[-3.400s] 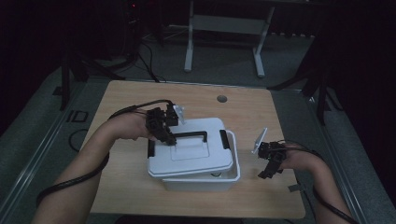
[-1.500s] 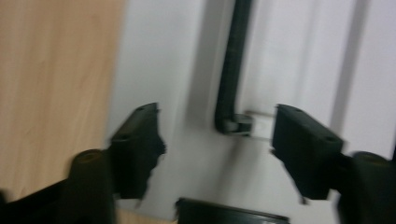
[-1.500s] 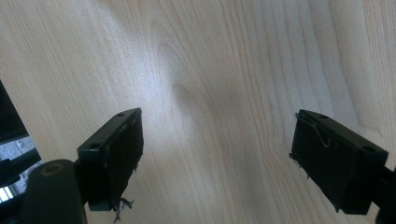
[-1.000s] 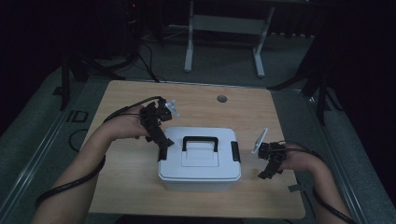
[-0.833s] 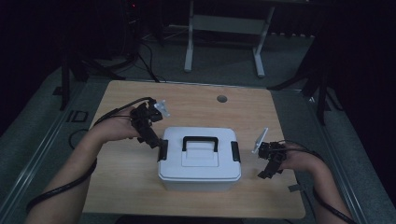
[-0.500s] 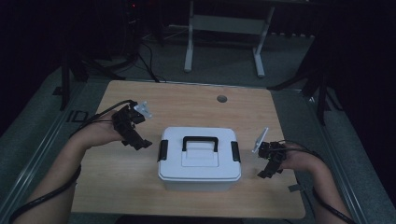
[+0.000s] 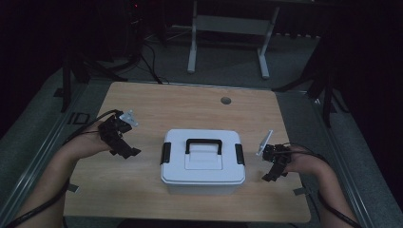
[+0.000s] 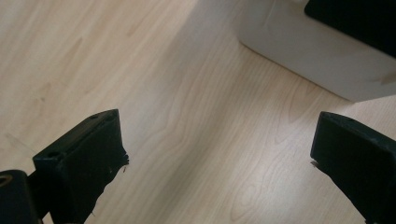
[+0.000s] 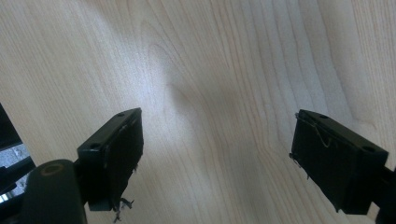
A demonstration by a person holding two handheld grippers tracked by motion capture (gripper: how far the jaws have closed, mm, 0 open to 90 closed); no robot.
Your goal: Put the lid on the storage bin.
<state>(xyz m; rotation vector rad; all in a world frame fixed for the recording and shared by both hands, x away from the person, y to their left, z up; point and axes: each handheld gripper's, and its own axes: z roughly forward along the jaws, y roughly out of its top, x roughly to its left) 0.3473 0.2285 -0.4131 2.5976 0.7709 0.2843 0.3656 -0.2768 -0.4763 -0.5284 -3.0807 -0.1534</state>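
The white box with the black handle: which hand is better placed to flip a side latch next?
Probably the right. The right gripper hangs open just beside the white box and its right latch; the left gripper, also open, sits farther away.

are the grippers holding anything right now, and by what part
Nothing is held. The left gripper and the right gripper both stand open over bare light wooden table, one on each side of the white plastic box with a black handle, touching neither.

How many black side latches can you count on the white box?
2: one latch on the left end and one on the right end of the white box. Its far side could hide more.
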